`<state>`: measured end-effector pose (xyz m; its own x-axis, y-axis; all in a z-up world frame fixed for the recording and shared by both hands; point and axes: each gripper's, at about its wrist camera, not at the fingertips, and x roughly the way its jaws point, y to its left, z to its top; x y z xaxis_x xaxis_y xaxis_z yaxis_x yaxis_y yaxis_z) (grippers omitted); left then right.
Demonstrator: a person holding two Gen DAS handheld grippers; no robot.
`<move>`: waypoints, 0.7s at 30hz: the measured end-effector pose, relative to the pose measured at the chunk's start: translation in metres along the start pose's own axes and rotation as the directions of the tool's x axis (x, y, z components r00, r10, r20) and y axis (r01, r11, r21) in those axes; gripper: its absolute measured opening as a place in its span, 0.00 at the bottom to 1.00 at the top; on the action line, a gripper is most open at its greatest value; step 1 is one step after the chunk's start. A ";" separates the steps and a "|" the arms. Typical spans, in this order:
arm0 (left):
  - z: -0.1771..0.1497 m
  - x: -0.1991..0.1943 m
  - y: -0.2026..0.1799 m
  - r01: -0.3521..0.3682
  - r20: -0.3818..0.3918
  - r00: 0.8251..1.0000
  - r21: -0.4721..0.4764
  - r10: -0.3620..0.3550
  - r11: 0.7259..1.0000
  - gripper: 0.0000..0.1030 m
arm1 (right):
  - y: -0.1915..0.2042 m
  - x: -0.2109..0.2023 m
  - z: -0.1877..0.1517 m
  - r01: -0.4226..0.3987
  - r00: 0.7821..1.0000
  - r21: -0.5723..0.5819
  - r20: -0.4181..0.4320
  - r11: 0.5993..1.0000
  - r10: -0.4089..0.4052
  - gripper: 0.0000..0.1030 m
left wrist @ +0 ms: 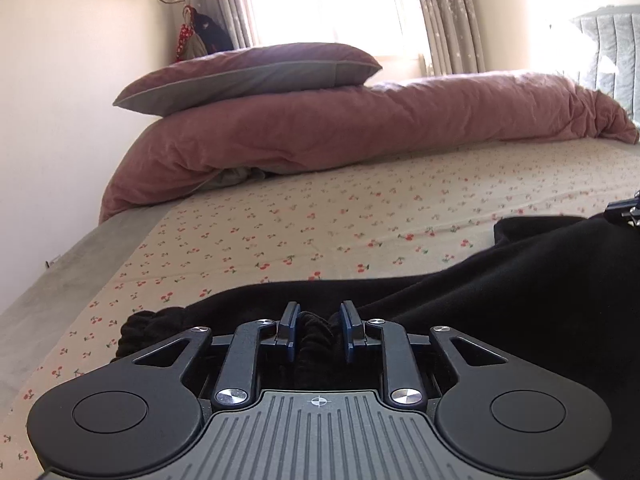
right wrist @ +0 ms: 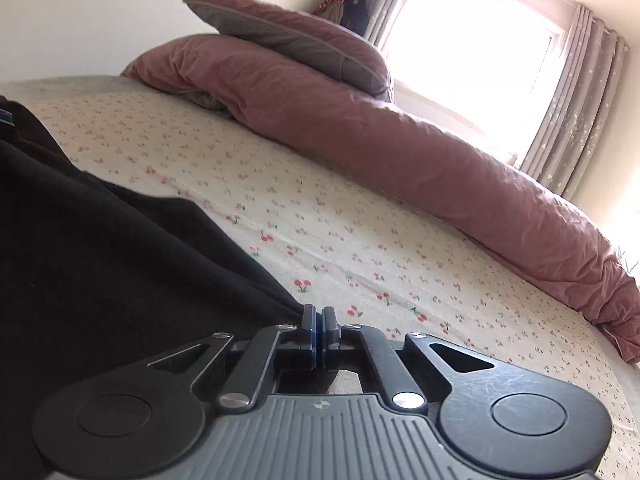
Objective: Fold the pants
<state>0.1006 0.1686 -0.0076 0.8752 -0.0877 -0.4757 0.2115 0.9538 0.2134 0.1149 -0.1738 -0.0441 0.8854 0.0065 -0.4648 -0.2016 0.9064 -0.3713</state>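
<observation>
The black pants (left wrist: 500, 280) lie near the bed's (left wrist: 280, 220) front edge. The left gripper (left wrist: 319, 332) clamps their gathered waistband; the right gripper (right wrist: 319, 336) is fully closed at the fabric's edge. Open sheet stretches ahead to the rolled pink duvet (right wrist: 400, 152) and 1 pillow (left wrist: 256, 72).

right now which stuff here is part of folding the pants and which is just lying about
For the job:
- black pants
- left claw, shut on the gathered waistband
- right claw, shut at the pants' edge

Just lying about:
- pink duvet
- pillow on top of it
- cherry-print sheet
- curtains
</observation>
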 end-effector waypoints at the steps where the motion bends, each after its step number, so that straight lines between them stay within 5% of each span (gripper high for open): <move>1: -0.001 0.003 -0.001 -0.005 -0.018 1.000 0.005 0.005 1.000 0.24 | -0.001 -0.002 0.001 0.008 1.000 0.007 0.001 1.000 -0.008 0.00; 4: 0.003 -0.006 0.003 0.003 -0.018 1.000 -0.034 -0.003 0.999 0.29 | -0.009 -0.015 0.009 -0.018 1.000 0.076 -0.005 0.997 0.018 0.12; 6: 0.006 -0.019 0.008 0.015 -0.002 1.000 -0.077 -0.015 0.997 0.35 | -0.015 -0.028 0.011 -0.052 0.999 0.115 0.006 0.992 0.052 0.33; 7: 0.008 -0.026 0.009 0.015 0.013 1.000 -0.093 -0.014 0.996 0.41 | -0.014 -0.035 0.012 -0.069 0.998 0.130 0.008 0.989 0.069 0.35; 11: 0.016 -0.055 0.000 0.067 0.099 0.993 -0.111 -0.056 0.991 0.51 | -0.010 -0.058 0.014 -0.175 0.984 0.167 0.017 0.970 0.175 0.36; 13: 0.017 -0.061 -0.011 0.135 0.102 0.987 -0.100 -0.125 0.986 0.52 | 0.000 -0.066 0.014 -0.277 0.960 0.175 0.011 0.945 0.280 0.37; 17: 0.005 -0.051 -0.032 0.264 0.028 0.964 -0.072 -0.263 0.962 0.52 | 0.025 -0.078 0.004 -0.423 0.903 0.126 -0.031 0.897 0.429 0.36; 21: -0.023 -0.036 -0.032 0.292 -0.071 0.953 -0.036 -0.294 0.956 0.52 | 0.030 -0.093 -0.021 -0.444 0.894 0.020 -0.057 0.896 0.445 0.38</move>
<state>0.0524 0.1479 -0.0168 0.7411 -0.3440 -0.5766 0.4426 0.8960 0.0344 0.0176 -0.1563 -0.0282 0.6780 0.3851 -0.6261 -0.5657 0.8172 -0.1100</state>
